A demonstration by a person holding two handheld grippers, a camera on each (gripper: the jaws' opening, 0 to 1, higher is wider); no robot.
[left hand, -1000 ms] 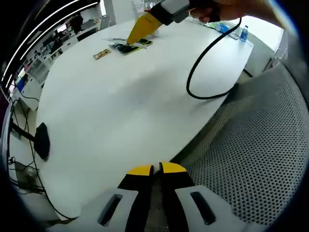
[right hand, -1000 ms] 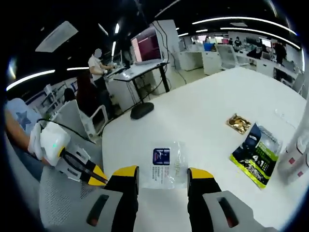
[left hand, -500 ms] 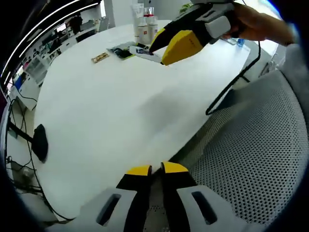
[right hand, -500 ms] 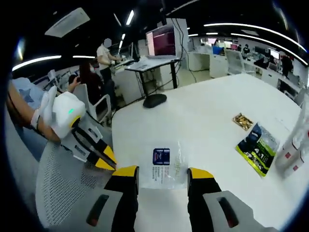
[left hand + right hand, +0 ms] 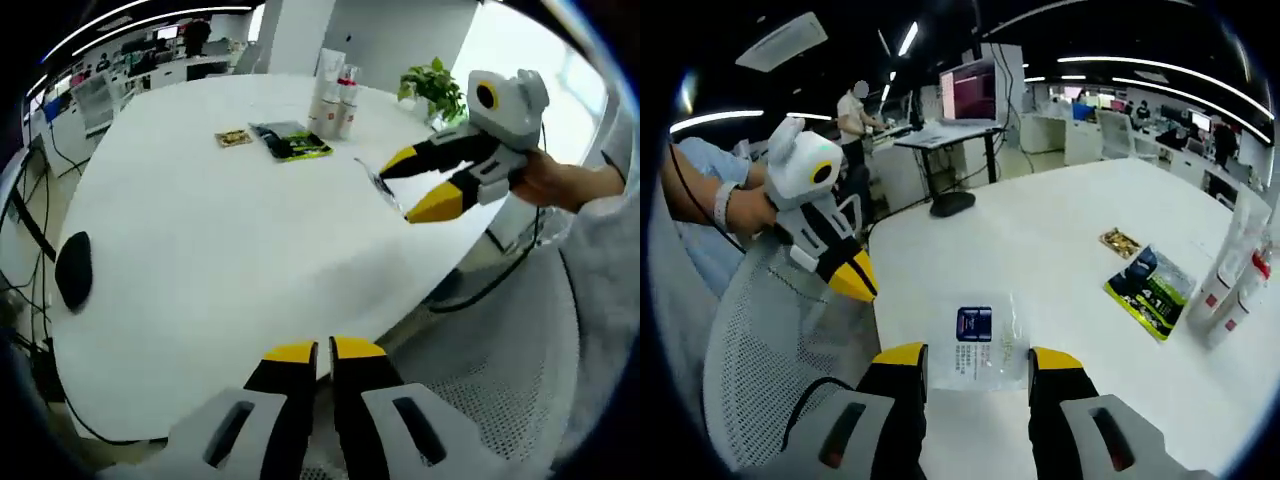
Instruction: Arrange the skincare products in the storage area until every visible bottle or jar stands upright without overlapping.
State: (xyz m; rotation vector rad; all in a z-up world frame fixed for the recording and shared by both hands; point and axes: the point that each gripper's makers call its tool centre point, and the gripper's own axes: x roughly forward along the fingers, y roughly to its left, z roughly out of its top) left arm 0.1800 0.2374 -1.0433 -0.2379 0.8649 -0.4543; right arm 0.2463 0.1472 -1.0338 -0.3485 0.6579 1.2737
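Gripping a clear sachet (image 5: 980,345) between them, the right tongs (image 5: 975,362) hover over the table (image 5: 1070,240) (left tongs (image 5: 316,350) closed, empty).

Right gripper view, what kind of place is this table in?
Probably an open-plan office or lab: a big white table, a standing desk with a large monitor where a person stands, and further desks under long ceiling strip lights.

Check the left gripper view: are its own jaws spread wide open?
No, the left gripper has its two yellow-tipped jaws nearly closed together, with nothing between them, above the white table.
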